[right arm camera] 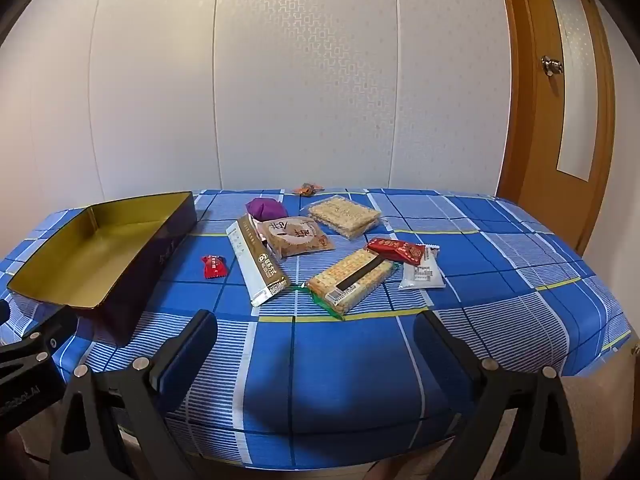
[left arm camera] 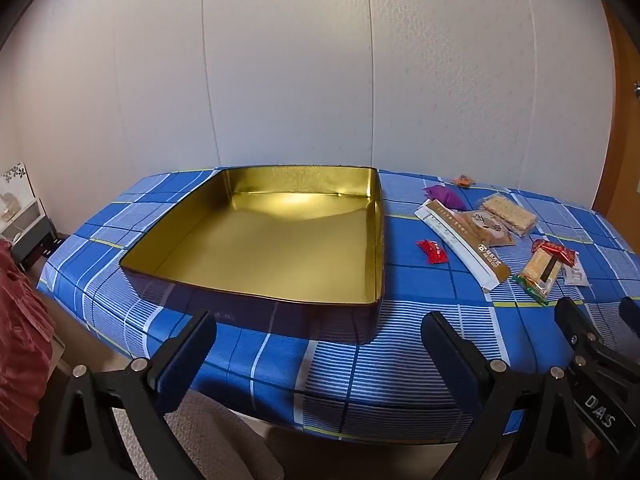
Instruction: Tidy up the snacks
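Both grippers, left gripper [left arm camera: 320, 356] and right gripper [right arm camera: 316, 352], gape wide, empty; snacks [right arm camera: 340, 248] lie loose ahead of right, nearer it; empty tin [left arm camera: 256, 184] ahead of left

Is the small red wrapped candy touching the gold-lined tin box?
Apart. The right wrist view shows blue tablecloth between the red candy and the tin box.

A table [right arm camera: 500, 264] is covered by a blue plaid cloth; an open tin [left arm camera: 372, 240] with a gold inside is set on its left part; to the right, snacks are scattered on the cloth: a small red candy [right arm camera: 213, 266], a long white-and-gold box [right arm camera: 258, 264], a purple packet [right arm camera: 265, 208], two clear cracker packs [right arm camera: 345, 216] [right arm camera: 352, 280], a white sachet [right arm camera: 423, 274] and an orange candy [right arm camera: 307, 189] near the far edge.
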`<state>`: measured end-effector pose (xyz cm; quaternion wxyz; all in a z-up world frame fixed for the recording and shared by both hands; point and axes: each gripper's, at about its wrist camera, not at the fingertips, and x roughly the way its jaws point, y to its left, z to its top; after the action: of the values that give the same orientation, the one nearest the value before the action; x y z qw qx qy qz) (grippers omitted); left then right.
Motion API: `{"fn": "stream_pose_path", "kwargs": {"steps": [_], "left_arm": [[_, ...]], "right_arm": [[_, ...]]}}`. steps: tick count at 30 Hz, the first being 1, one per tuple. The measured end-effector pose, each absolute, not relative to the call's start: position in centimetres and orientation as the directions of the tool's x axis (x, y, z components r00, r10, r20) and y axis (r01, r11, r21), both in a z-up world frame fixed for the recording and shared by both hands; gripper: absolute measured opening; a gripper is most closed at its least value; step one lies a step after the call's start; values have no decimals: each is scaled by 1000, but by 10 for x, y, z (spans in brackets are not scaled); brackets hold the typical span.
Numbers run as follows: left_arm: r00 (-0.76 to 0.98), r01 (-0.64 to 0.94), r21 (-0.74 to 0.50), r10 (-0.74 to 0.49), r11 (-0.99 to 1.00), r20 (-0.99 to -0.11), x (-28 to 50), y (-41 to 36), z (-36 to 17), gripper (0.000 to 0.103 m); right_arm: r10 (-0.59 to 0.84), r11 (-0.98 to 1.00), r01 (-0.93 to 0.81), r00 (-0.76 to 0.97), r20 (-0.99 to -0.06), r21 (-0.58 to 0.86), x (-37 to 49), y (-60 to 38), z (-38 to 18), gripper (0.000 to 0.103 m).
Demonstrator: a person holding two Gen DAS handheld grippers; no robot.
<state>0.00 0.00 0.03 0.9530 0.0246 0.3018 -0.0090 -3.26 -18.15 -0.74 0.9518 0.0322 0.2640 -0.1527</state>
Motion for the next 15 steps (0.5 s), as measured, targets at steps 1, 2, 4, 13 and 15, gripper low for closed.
{"fn": "stream_pose_path", "kwargs": {"steps": [1,2,4,13,15], "left_arm": [[819,31,41,-2,999,-574,0,0,1,103],[821,29,43,1,999,-571,-1,0,1,103],[821,30,40,-2,999,-570,-2,0,1,103],[811,30,39,-2,999,-585,1,4,0,103],[812,31,46,1,998,-584,1,1,-1,103]], "right_arm": [[-274,951,307,813,-514,-21,-33,-183,-7,100],[-272,952,306,813,-514,-20,-35,-186,-6,100],[-285,950,311,810,-512,-37,-35,-185,-7,100],[-273,952,304,822,-500,-19,-35,-182,-8,100],[-274,952,306,820,-502,-19,-34,-181,-8,100]]}}
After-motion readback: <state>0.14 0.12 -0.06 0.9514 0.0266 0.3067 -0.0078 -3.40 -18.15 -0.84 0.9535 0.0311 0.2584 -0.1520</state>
